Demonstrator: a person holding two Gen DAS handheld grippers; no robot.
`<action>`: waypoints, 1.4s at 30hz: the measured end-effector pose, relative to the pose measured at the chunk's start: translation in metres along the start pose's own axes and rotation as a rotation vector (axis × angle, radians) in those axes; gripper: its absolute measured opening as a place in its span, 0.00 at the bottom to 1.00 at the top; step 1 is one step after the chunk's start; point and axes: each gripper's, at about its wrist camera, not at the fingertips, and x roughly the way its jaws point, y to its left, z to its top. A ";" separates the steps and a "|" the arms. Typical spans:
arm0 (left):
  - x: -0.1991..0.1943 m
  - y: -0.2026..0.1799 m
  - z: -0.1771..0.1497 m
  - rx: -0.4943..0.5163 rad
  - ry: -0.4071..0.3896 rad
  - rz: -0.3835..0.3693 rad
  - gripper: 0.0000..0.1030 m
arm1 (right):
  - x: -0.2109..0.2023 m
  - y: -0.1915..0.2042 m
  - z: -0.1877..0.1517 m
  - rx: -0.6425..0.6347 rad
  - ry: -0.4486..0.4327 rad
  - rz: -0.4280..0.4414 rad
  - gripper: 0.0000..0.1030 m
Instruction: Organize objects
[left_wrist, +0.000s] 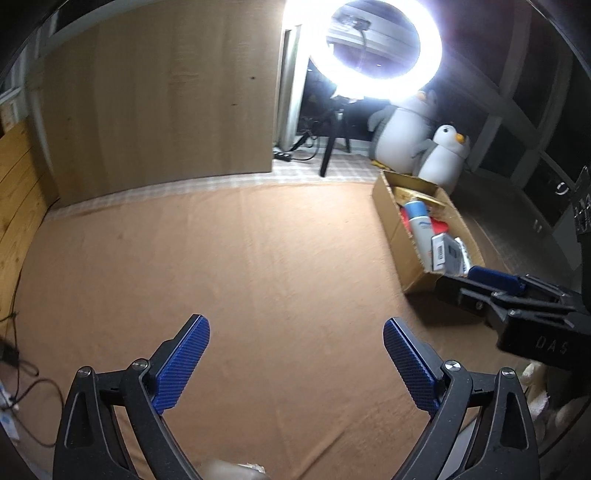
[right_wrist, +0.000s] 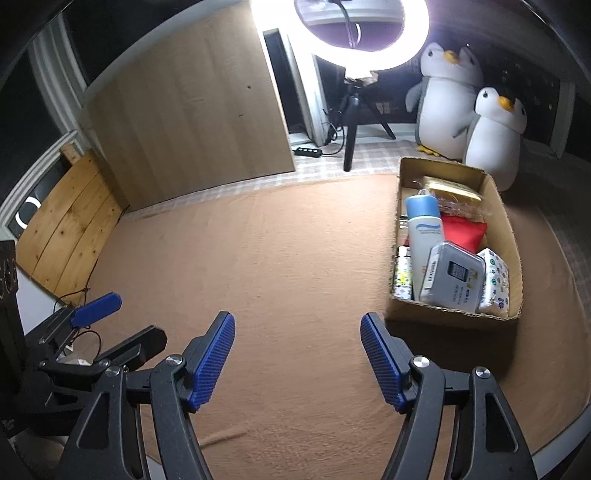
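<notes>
While glare hides the ring light (right_wrist: 360, 33), the box (right_wrist: 498, 206) holds half-buried items.

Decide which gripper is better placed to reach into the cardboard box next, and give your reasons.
Probably the right gripper. In its view the brown cardboard box of items lies just beyond its right fingertip, and its jaws are open and empty. The left gripper, also open and empty, faces bare tan cloth, farther from the box.
</notes>
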 end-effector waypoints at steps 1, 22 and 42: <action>-0.001 0.002 -0.002 -0.002 0.000 0.006 0.95 | -0.001 0.002 -0.001 -0.002 -0.001 0.001 0.65; -0.024 0.025 -0.003 -0.020 -0.035 0.079 0.97 | -0.011 0.038 -0.013 -0.070 -0.040 -0.015 0.66; -0.010 0.028 0.000 -0.033 -0.018 0.084 0.97 | -0.003 0.037 -0.008 -0.068 -0.034 -0.019 0.67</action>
